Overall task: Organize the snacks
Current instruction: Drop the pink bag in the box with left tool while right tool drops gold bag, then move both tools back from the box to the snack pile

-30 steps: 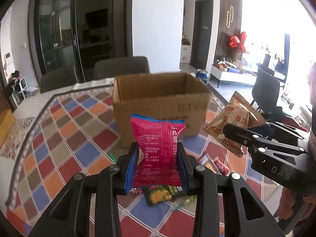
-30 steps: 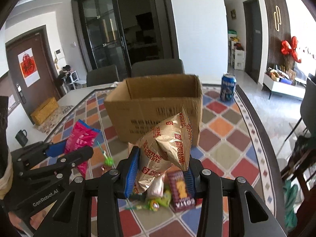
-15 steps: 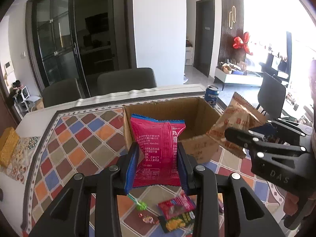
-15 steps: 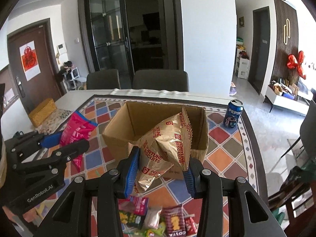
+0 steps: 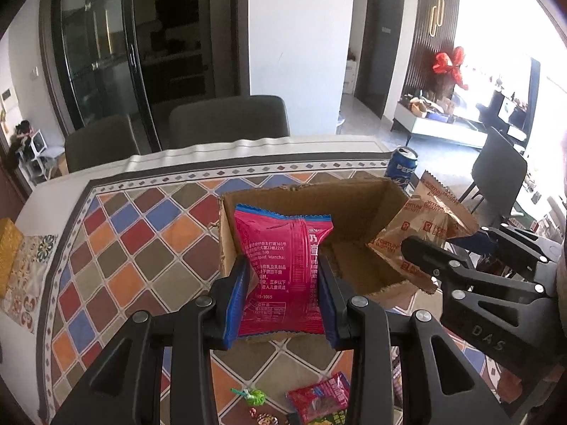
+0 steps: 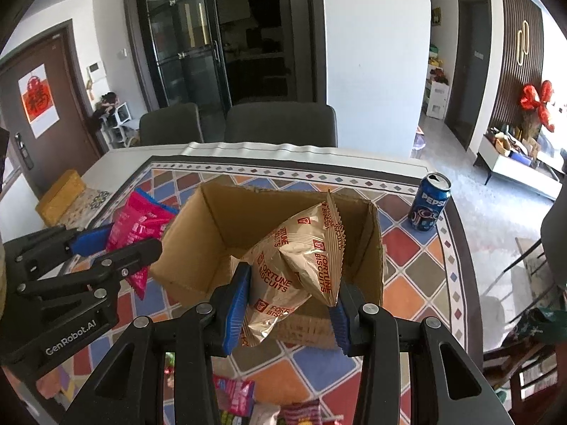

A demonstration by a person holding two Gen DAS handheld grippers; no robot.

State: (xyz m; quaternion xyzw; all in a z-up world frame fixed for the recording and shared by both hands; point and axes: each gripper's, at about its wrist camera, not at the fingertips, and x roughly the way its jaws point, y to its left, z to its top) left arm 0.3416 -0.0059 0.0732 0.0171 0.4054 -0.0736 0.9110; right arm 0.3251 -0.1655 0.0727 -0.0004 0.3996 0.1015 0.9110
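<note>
An open cardboard box [image 5: 354,209] [image 6: 226,219] stands on the checkered tablecloth. My left gripper [image 5: 283,301] is shut on a pink snack packet [image 5: 283,265] and holds it upright over the box's near left part. My right gripper [image 6: 288,304] is shut on a gold Fortune Biscuits bag [image 6: 301,265], held above the box's near edge. Each gripper shows in the other's view: the right one with the gold bag [image 5: 421,226], the left one with the pink packet [image 6: 138,226].
A Pepsi can [image 6: 428,205] stands right of the box near the table edge. Several loose snack packets [image 5: 319,400] [image 6: 237,393] lie on the table below the grippers. Two grey chairs [image 6: 280,124] stand behind the table. A yellow box [image 6: 60,194] sits at far left.
Both grippers have risen and moved forward with their packets, from in front of the box's side to above its open top. The box's inside now shows.
</note>
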